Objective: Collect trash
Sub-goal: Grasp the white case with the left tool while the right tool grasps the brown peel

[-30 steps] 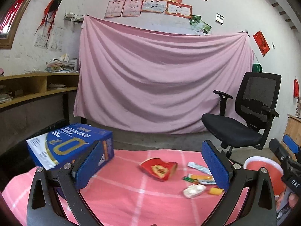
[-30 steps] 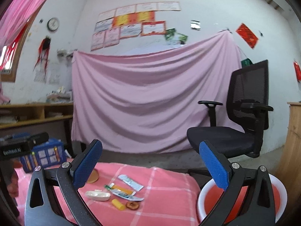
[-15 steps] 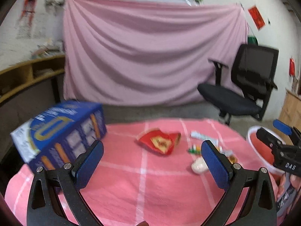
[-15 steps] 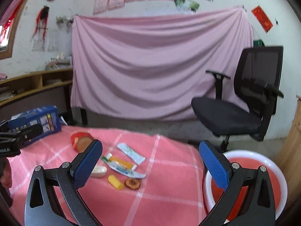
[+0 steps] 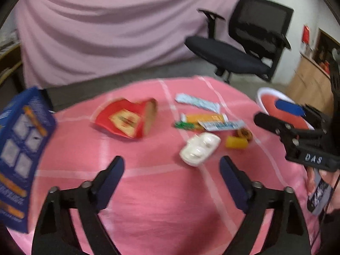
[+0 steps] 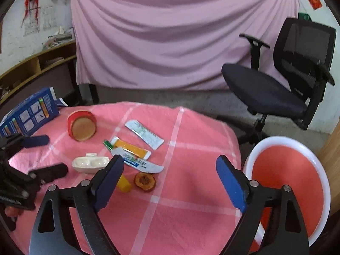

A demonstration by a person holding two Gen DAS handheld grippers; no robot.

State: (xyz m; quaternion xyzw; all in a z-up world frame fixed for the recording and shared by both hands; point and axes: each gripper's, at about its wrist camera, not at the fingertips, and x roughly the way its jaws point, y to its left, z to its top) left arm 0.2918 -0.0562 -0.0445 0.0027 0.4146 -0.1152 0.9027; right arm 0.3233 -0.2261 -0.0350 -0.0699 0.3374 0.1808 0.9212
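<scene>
1. Left gripper [image 5: 171,165]: fingers spread wide, nothing held between them; it is seen above the pink checked tablecloth [image 5: 161,201], with the white plastic tray [image 5: 199,149] just ahead of its right finger
2. Right gripper [image 6: 170,165]: jaws likewise parted and empty, held over the table's right half beside the red basin [image 6: 286,170], whose white rim lies just off the table edge
3. Trash is found scattered mid-table: a crushed red paper cup [image 6: 81,125] lying on its side, a pale blue sachet [image 6: 144,133], an orange sachet [image 6: 131,148], a small green wrapper [image 6: 108,144], and a white-blue torn packet [image 6: 142,164] overlapping the orange one
4. A yellow cap-like piece [image 6: 123,183] and a brown fruit remnant [image 6: 145,181] are noted just beside each other, near the right gripper's left finger
5. A blue carton [image 5: 19,148] is recorded at the table's left edge; left-wrist view is motion-blurred
6. A black office chair [image 6: 282,80] and pink draped sheet [image 6: 170,31] are seen behind the table
</scene>
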